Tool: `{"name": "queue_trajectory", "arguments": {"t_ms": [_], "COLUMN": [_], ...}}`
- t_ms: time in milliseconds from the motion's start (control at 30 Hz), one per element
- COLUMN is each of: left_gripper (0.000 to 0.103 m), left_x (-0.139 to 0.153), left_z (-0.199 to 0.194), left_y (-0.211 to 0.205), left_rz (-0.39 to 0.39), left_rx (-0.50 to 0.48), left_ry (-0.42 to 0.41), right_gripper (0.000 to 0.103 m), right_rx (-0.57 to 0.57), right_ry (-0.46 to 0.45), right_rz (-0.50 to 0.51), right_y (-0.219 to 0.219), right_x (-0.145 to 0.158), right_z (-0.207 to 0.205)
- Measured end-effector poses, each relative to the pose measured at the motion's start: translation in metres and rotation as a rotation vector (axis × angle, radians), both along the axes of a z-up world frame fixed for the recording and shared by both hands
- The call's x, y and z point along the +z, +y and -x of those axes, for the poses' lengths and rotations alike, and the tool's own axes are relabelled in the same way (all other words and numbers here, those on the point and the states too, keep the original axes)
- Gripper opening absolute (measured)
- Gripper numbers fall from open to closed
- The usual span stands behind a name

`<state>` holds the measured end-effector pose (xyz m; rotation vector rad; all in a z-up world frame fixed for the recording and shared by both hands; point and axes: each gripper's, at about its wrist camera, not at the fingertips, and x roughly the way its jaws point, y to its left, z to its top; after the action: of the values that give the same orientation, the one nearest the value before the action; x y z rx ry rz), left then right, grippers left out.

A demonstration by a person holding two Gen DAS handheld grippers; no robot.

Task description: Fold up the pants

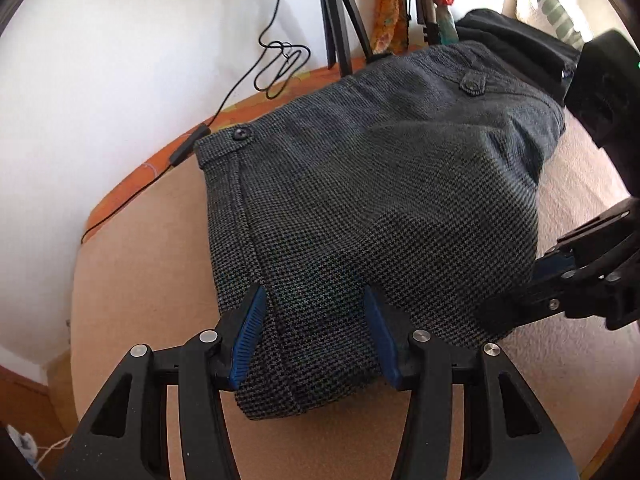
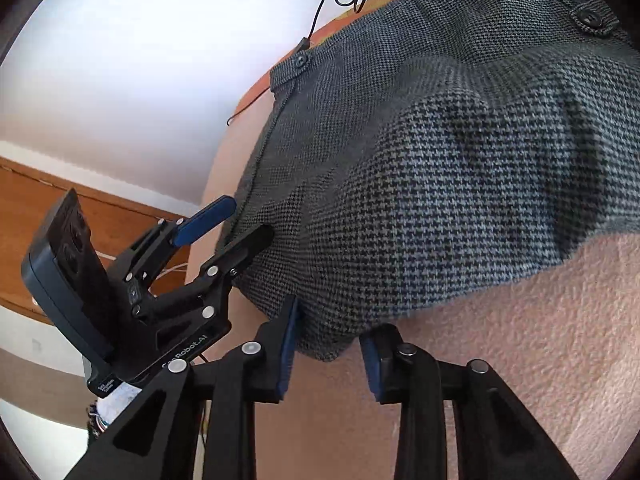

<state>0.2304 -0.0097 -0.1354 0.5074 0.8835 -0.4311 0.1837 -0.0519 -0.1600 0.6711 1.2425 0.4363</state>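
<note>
Folded pants [image 1: 360, 200] stretch lengthwise away from both claws, waistband farthest; left claw [image 1: 316, 332] and right claw [image 2: 328, 344] spread wide around the near edge.

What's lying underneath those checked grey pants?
The folded houndstooth pants rest on a peach terry cover over a surface with an orange edge. A black garment lies behind them. Whatever is directly beneath the fabric is covered.

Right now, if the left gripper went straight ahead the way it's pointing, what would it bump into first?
The pants. The left gripper is open with the folded near edge already between its fingers, so it would just push further into that cloth, though depth is hard to judge.
</note>
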Motion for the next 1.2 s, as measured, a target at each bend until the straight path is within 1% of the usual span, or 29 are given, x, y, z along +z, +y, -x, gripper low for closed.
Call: {"name": "queue_trajectory", "arguments": {"t_ms": [33,67,100,133,167,200,233,300,400,467,500,567,600,633,667,700,733,800,833,867,933,1000,1033,1067,1100,1133,1167,1200], "left_gripper": [0.049,0.048,0.048,0.048,0.048,0.048,0.048,0.048,0.048,0.048,0.048,0.048,0.048,0.048,0.048,0.048,0.048,0.048,0.048,0.048,0.048,0.048,0.048,0.048,0.048,0.047,0.047,0.047], "left_x": [-0.006,-0.006,-0.006,-0.003,0.001,0.007,0.014,0.029,0.045,0.049,0.048,0.046,0.044,0.042,0.039,0.037,0.034,0.029,0.027,0.025,0.014,-0.002,-0.010,-0.010,-0.010,-0.007,-0.004,0.002], "left_z": [0.004,0.006,0.005,0.002,0.000,-0.001,0.000,0.003,0.007,0.007,0.006,0.002,0.001,0.000,-0.002,-0.003,-0.005,-0.007,-0.008,-0.009,-0.011,-0.010,-0.007,-0.002,-0.002,-0.003,-0.005,-0.006], "left_y": [-0.004,-0.004,-0.003,-0.001,0.002,0.004,0.005,0.001,-0.015,-0.031,-0.037,-0.049,-0.054,-0.058,-0.062,-0.066,-0.070,-0.075,-0.077,-0.079,-0.084,-0.091,-0.094,-0.094,-0.094,-0.092,-0.089,-0.086], "left_rz": [-0.037,-0.036,-0.036,-0.023,-0.005,0.020,0.048,0.092,0.135,0.141,0.135,0.128,0.133,0.137,0.136,0.129,0.122,0.111,0.103,0.097,0.082,0.050,0.021,0.026,0.021,0.031,0.048,0.075], "left_rx": [-0.020,-0.038,-0.038,-0.031,-0.016,-0.001,0.005,0.001,-0.021,-0.042,-0.053,-0.068,-0.072,-0.074,-0.076,-0.078,-0.079,-0.079,-0.078,-0.080,-0.087,-0.104,-0.112,-0.122,-0.123,-0.115,-0.101,-0.090], "left_ry": [-0.027,-0.052,-0.040,-0.025,-0.019,-0.022,-0.031,-0.061,-0.093,-0.101,-0.104,-0.102,-0.096,-0.091,-0.088,-0.087,-0.084,-0.081,-0.086,-0.087,-0.070,-0.047,-0.064,-0.109,-0.111,-0.094,-0.073,-0.068], "right_gripper": [0.034,0.036,0.042,0.049,0.053,0.061,0.067,0.069,0.072,0.075,0.078,0.079,0.072,0.068,0.066,0.058,0.039,0.034,0.028,0.025,0.020,0.018,0.018,0.018,0.018,0.018,0.018,0.021], "right_rx": [0.011,0.012,0.000,-0.029,-0.071,-0.174,-0.174,-0.290,-0.459,-0.570,-0.632,-0.740,-0.772,-0.794,-0.800,-0.790,-0.757,-0.747,-0.736,-0.716,-0.672,-0.636,-0.628,-0.617,-0.610,-0.604,-0.603,-0.607], "right_ry": [-0.015,-0.028,-0.041,-0.057,-0.075,-0.110,-0.110,-0.120,-0.117,-0.123,-0.121,-0.107,-0.096,-0.104,-0.103,-0.105,-0.101,-0.090,-0.089,-0.102,-0.155,-0.199,-0.195,-0.185,-0.180,-0.175,-0.163,-0.152], "right_rz": [-0.003,-0.002,-0.002,-0.004,-0.007,-0.009,-0.009,-0.009,-0.051,-0.055,-0.053,-0.072,-0.093,-0.111,-0.115,-0.122,-0.131,-0.123,-0.116,-0.100,-0.030,0.027,0.044,0.061,0.106,0.142,0.144,0.126], "right_y": [-0.003,-0.008,-0.016,-0.027,-0.041,-0.072,-0.072,-0.103,-0.149,-0.171,-0.182,-0.203,-0.215,-0.220,-0.223,-0.226,-0.227,-0.228,-0.229,-0.229,-0.226,-0.220,-0.219,-0.217,-0.215,-0.214,-0.215,-0.218], "right_x": [0.000,0.001,0.002,0.005,0.007,0.010,0.010,0.012,0.013,0.013,0.011,0.006,0.002,-0.001,-0.004,-0.006,-0.007,-0.006,0.000,0.007,0.033,0.048,0.050,0.049,0.048,0.044,0.039,0.033], "right_z": [0.006,0.012,0.018,0.024,0.030,0.039,0.039,0.043,0.048,0.050,0.053,0.058,0.062,0.060,0.054,0.049,0.037,0.034,0.034,0.037,0.038,0.043,0.042,0.041,0.039,0.038,0.039,0.039]}}
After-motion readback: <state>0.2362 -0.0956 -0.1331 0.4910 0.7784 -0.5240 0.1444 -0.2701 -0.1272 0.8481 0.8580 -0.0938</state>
